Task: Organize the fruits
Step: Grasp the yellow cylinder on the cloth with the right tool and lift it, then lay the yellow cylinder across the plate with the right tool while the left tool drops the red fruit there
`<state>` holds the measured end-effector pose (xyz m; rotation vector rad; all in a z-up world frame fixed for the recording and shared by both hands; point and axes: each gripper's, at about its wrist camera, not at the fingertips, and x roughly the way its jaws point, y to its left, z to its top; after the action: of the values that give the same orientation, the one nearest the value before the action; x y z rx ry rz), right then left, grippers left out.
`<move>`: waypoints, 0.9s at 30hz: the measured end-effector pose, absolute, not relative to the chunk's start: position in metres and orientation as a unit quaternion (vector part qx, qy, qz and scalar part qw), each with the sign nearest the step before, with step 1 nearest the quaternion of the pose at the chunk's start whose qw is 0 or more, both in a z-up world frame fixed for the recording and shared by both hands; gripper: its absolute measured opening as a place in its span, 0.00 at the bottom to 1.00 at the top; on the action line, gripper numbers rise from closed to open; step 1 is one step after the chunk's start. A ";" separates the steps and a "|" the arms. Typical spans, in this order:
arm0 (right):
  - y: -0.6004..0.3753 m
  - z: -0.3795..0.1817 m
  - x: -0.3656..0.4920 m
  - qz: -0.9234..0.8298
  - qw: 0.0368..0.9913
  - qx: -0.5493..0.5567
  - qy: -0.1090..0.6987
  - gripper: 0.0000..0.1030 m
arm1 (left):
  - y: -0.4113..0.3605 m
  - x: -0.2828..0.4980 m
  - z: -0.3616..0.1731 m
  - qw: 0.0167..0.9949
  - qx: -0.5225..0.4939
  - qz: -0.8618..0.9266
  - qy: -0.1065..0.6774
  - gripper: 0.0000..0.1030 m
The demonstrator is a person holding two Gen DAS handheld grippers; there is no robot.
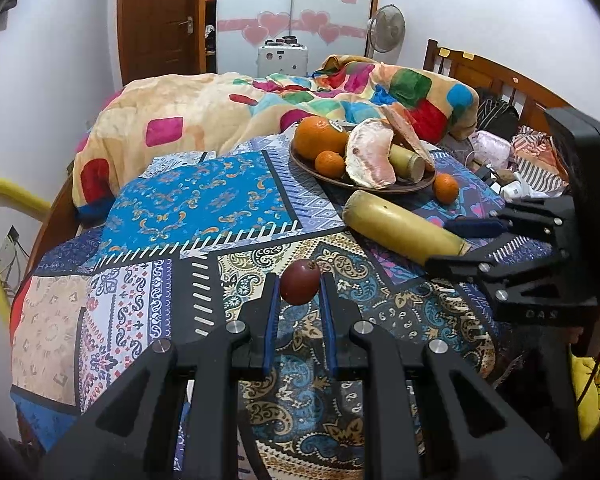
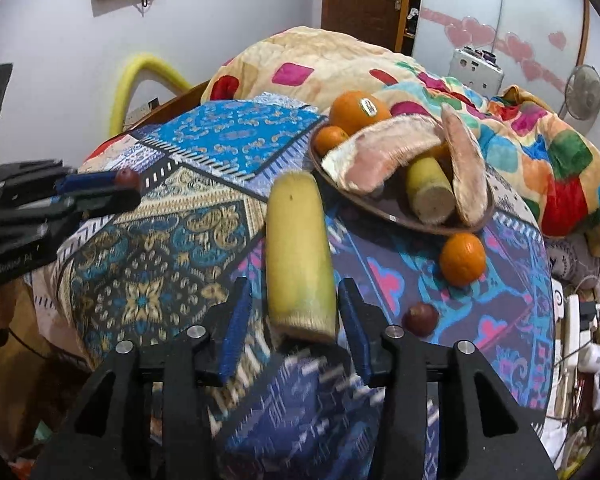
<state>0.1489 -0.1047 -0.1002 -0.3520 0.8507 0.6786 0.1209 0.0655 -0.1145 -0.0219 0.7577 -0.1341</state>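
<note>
Fruits: scattered over a patchwork-patterned bedspread point(image 1: 204, 204), some in a shallow dark brown dish point(image 1: 300, 160), some loose.
Small dark red round fruit point(image 1: 300, 282): pinched between the blue-padded fingertips of the left gripper point(image 1: 299, 280); both pads touch its sides, jaws drawn narrow.
Left gripper, from the right wrist view point(image 2: 124, 188): enters at the far left, the red fruit point(image 2: 127, 178) at its tips.
Long yellow-green cane-like stalk piece point(image 2: 300, 256): lies on the bedspread with its cut near end between the fingers of the right gripper point(image 2: 296, 312); jaws spread wide, gaps on both sides, nothing gripped.
Right gripper, from the left wrist view point(image 1: 460, 246): comes in from the right, tips at the stalk's point(image 1: 404, 232) end.
Loose small orange point(image 2: 462, 259): ahead and right of the right gripper, just beside the dish point(image 2: 384, 210).
Second small dark red fruit point(image 2: 420, 318): just right of the right gripper's right finger.
Dish contents: a large orange with a sticker point(image 2: 359, 112), a small orange point(image 2: 330, 139), pale pink pomelo rind pieces point(image 2: 380, 152) and a shorter stalk piece point(image 2: 430, 190).
Beyond the dish: a rumpled multicoloured blanket point(image 1: 204, 112).
</note>
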 end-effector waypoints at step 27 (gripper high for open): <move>-0.126 -0.076 0.190 0.294 0.869 -0.123 0.378 0.34 | 0.048 0.172 -0.119 0.923 -0.023 -0.076 0.376 0.18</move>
<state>0.1898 -0.1262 -0.0763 -0.2571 0.7908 0.6143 0.1720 0.0482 -0.1189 -0.0477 0.7720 -0.1567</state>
